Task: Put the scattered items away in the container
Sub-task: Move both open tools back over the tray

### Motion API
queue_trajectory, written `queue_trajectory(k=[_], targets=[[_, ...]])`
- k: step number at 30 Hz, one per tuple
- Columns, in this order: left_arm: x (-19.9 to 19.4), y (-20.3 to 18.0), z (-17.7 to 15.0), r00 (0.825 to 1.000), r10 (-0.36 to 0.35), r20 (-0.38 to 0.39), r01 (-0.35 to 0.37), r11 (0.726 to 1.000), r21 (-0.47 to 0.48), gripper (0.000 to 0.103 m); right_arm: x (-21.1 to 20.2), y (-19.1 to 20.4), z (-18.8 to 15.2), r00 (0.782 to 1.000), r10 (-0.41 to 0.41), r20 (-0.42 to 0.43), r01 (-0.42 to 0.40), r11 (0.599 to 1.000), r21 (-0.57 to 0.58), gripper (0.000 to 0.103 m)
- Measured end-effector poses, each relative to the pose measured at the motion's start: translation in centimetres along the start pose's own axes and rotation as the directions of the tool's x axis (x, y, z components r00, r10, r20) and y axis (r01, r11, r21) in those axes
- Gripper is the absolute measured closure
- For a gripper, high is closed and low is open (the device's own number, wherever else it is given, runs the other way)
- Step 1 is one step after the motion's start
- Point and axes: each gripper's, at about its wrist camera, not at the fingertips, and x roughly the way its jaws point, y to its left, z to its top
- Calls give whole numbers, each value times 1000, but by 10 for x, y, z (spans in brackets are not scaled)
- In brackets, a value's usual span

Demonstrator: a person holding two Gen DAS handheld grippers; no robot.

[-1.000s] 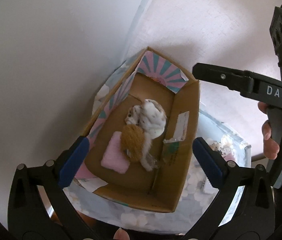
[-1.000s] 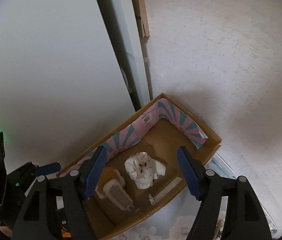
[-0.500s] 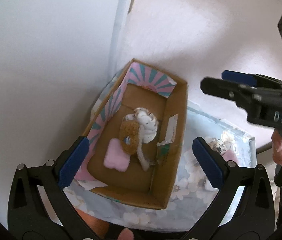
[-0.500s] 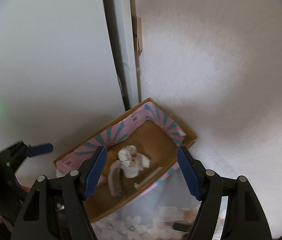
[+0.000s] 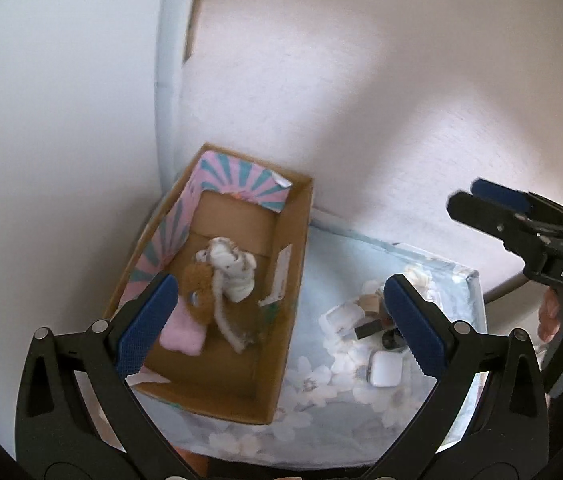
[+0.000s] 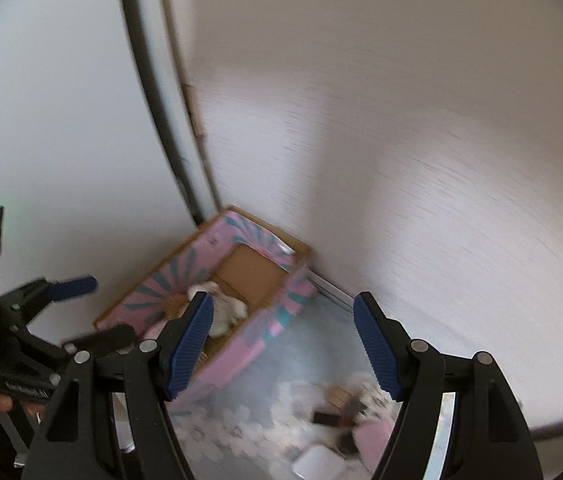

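Note:
A cardboard box [image 5: 296,256] lined in pink and teal stands at the table's far left corner. It holds a white speckled cloth bundle [image 5: 233,266], a brown fuzzy toy [image 5: 199,296] and a pink pad [image 5: 181,334]. To its right lie loose items: a white square case [image 5: 384,368], a dark block [image 5: 367,329] and a beige block [image 5: 371,302]. My left gripper [image 5: 281,314] hangs open and empty above the box's right wall. My right gripper [image 6: 283,320] is open and empty too, high over the box [image 6: 241,356], with the blurred white case [image 6: 317,462] below.
A light-blue floral cloth [image 5: 321,408] covers the small table. White walls meet behind the box at a corner strip [image 5: 167,92]. The right gripper [image 5: 493,204] and a hand [image 5: 549,312] appear at the right edge. The left gripper [image 6: 69,288] shows at the left.
Both cameras have pulled back and swung right, so the box looks smaller and the loose items on the cloth have come into view. Both grippers stay open.

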Motion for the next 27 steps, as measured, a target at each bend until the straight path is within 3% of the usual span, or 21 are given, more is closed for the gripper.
queue_trajectory(k=[5, 8, 12, 20, 27], targets=[[-2, -23, 1, 997, 59, 40, -62, 994, 92, 1, -21, -37, -20, 995, -102, -14, 103, 990, 98, 35], [0, -31, 4, 999, 49, 11, -50, 994, 93, 1, -37, -60, -32, 993, -113, 17, 109, 981, 159, 35], [-3, -42, 3, 998, 29, 48, -34, 994, 103, 1, -61, -84, -55, 986, -156, 52, 144, 971, 192, 35], [31, -81, -22, 996, -78, -41, 84, 976, 199, 1, -62, -124, -108, 991, -134, 1, 128, 949, 289, 35], [70, -107, -55, 989, -83, -120, 115, 949, 295, 1, -42, -137, -155, 993, -103, -63, 119, 933, 341, 35]])
